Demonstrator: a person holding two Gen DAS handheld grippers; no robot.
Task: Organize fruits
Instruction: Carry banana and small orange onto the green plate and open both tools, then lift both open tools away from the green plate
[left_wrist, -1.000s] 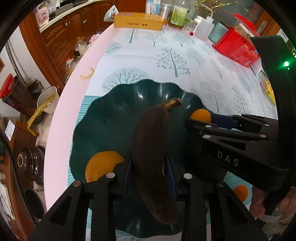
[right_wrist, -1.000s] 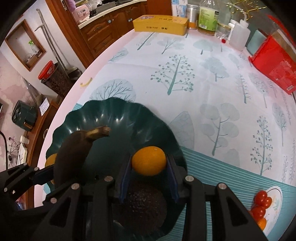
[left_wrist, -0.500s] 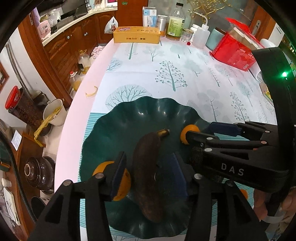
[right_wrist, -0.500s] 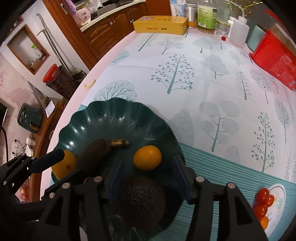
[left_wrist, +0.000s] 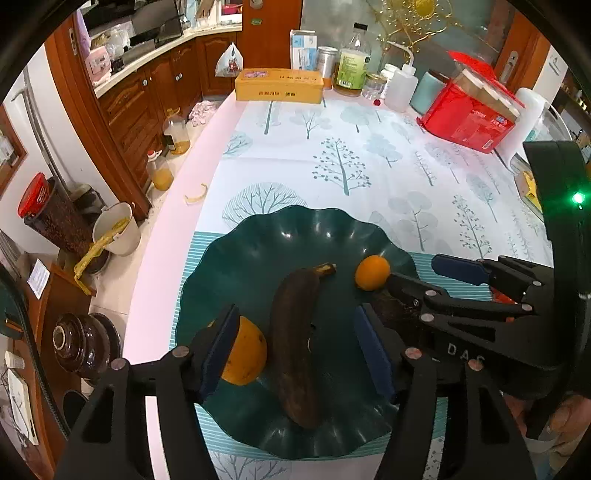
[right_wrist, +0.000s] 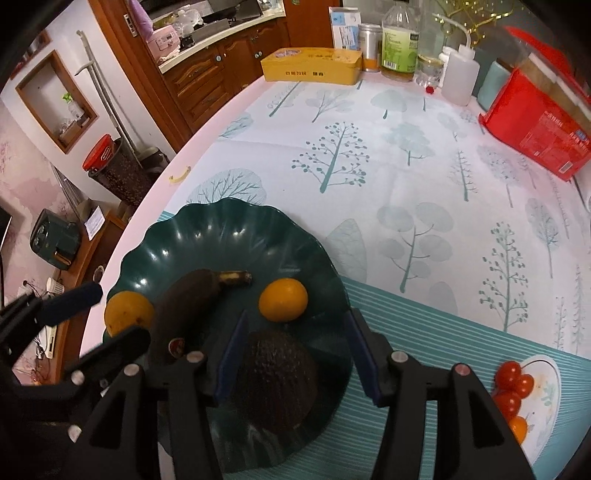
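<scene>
A dark green scalloped plate (left_wrist: 280, 236) (right_wrist: 207, 229) sits near the table's left edge. On it lie an overripe brown banana (left_wrist: 297, 332) (right_wrist: 184, 302), a small orange (left_wrist: 372, 272) (right_wrist: 283, 300), a larger orange (left_wrist: 245, 354) (right_wrist: 127, 312) and a dark avocado (right_wrist: 277, 373). My left gripper (left_wrist: 297, 350) is open and empty, its pads either side of the banana. My right gripper (right_wrist: 295, 354) is open and empty above the avocado; it also shows in the left wrist view (left_wrist: 424, 280).
A small white plate (right_wrist: 543, 391) with cherry tomatoes (right_wrist: 511, 380) is at the front right. A yellow tin (left_wrist: 279, 85), bottles (left_wrist: 352, 64) and a red box (left_wrist: 467, 120) stand along the far edge. A banana peel scrap (left_wrist: 196, 195) lies near the left edge.
Both grippers opened and pulled back and up. The left let go of the banana, the right let go of the small orange; both fruits now lie on the plate.
</scene>
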